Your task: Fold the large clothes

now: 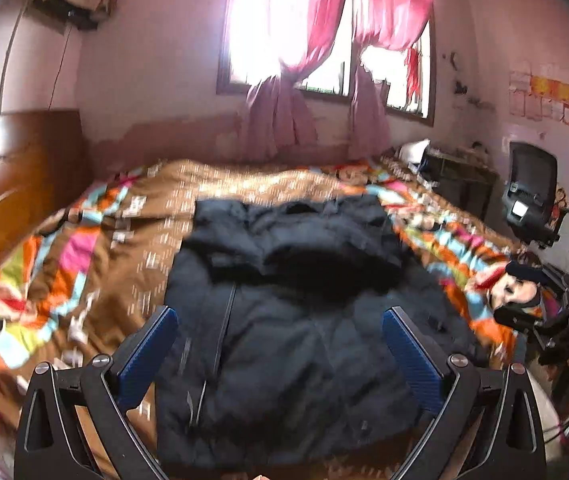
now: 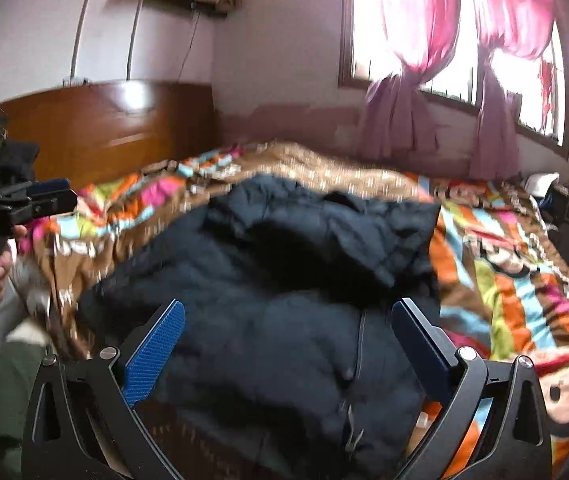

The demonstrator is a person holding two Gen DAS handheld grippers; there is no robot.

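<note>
Folding looks barely started, to my eye. A dark padded jacket (image 1: 284,312) lies spread on the patterned bedspread (image 1: 84,248), front up, its zipper (image 1: 224,328) running toward the person holding the tools. The upper part, collar or hood, is bunched into a dark heap toward the window (image 1: 324,40), and I judge that no clean fold has been made: the body lies loose and rumpled, with the sides not brought in. Everything from squaring it up to folding it over seems left to do.

The left gripper (image 1: 280,340) hangs above the jacket's lower half with its blue pads (image 1: 148,356) spread wide, holding nothing. The right gripper (image 2: 288,336) is likewise spread apart and empty over the same garment, slightly to the other side of the zipper.

Much is hard to read. Both views are smeared by motion blur, so seams and sleeves melt into one dark mass; I cannot tell where the sleeves lie. The jacket's near hem is cut off behind the gripper bodies. Whether either tool touches the cloth cannot be judged.
</note>
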